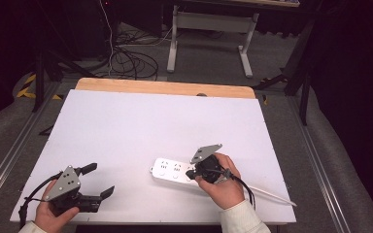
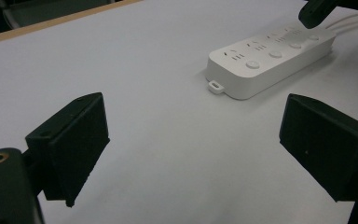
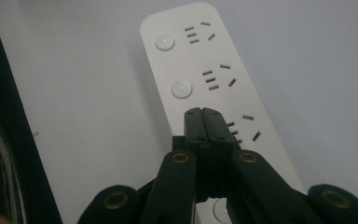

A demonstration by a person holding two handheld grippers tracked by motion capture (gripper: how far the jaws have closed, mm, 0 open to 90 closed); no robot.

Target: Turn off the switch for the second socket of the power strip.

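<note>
Right claw point(image 3: 203, 113): jaws pressed together, empty, tips over the power strip's third socket.
Left claw point(image 1: 98, 180): jaws spread wide, empty.
Power strip point(image 3: 200, 70): flat on white surface point(image 1: 126, 126), near front edge.

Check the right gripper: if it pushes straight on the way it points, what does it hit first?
Most likely the white power strip. The right gripper, jaws shut together, points down at its top face by the third switch button, though whether it already touches is unclear.
</note>
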